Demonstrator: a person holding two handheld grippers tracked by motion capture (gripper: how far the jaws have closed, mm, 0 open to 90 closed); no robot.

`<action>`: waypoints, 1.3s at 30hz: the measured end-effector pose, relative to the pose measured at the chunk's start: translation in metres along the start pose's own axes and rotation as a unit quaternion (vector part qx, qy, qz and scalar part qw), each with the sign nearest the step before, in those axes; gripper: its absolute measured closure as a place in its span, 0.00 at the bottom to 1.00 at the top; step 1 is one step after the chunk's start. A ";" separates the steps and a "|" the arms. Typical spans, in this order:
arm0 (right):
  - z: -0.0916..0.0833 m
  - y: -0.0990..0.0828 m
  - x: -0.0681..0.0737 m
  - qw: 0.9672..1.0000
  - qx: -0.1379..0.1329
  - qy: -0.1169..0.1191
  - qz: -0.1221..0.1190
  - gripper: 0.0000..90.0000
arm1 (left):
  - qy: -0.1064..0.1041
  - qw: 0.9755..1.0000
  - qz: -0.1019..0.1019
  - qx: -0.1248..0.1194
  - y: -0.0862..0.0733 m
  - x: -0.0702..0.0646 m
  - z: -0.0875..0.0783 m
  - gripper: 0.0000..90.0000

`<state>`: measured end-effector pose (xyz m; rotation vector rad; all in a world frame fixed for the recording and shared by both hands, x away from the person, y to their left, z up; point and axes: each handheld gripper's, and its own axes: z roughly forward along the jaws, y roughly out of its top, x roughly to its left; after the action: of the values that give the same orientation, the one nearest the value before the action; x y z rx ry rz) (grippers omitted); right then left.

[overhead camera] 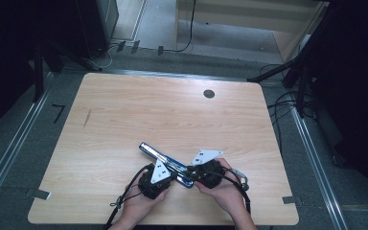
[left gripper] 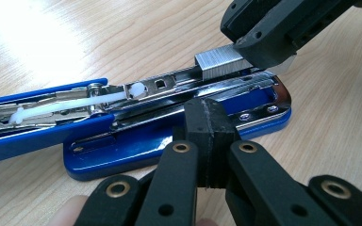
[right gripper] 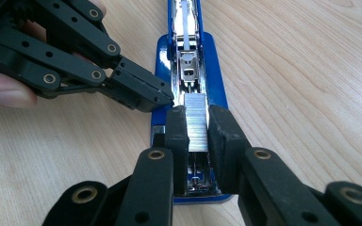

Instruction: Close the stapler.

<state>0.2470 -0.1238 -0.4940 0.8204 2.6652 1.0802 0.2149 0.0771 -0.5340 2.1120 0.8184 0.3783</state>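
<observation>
A blue stapler (overhead camera: 159,155) lies on the wooden table, swung open, with its metal magazine (left gripper: 169,87) bare. A silver strip of staples (right gripper: 197,123) sits in the channel near the front end, and my right gripper (right gripper: 197,129) is shut on it from both sides. From the left gripper view the same strip (left gripper: 218,63) shows under the right gripper's jaws (left gripper: 268,33). My left gripper (left gripper: 211,136) is shut with nothing between its pads; its tip rests against the side of the stapler's blue base (left gripper: 136,150). Both grippers (overhead camera: 175,175) (overhead camera: 190,172) meet at the stapler's near end.
A dark round grommet (overhead camera: 209,94) sits in the table near the far edge. The table's front edge (overhead camera: 163,223) is close behind the hands. Cables and metal rails lie on the floor around the table.
</observation>
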 end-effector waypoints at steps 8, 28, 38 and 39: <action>0.001 0.000 0.000 1.000 0.001 -0.003 0.000 0.89 | 0.000 1.000 0.000 -0.001 0.000 0.000 0.000 1.00; 0.003 0.000 0.002 1.000 0.007 -0.009 -0.003 0.89 | 0.001 1.000 0.002 -0.001 0.000 0.000 0.000 1.00; -0.002 -0.001 0.002 1.000 0.008 -0.009 -0.022 0.89 | 0.001 1.000 0.001 0.000 0.000 0.000 0.000 1.00; -0.003 0.000 0.002 1.000 0.008 -0.009 -0.021 0.89 | 0.000 1.000 0.001 0.000 0.000 0.000 0.000 1.00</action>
<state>0.2440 -0.1245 -0.4922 0.7701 2.6667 1.0368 0.2147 0.0769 -0.5341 2.1124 0.8169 0.3804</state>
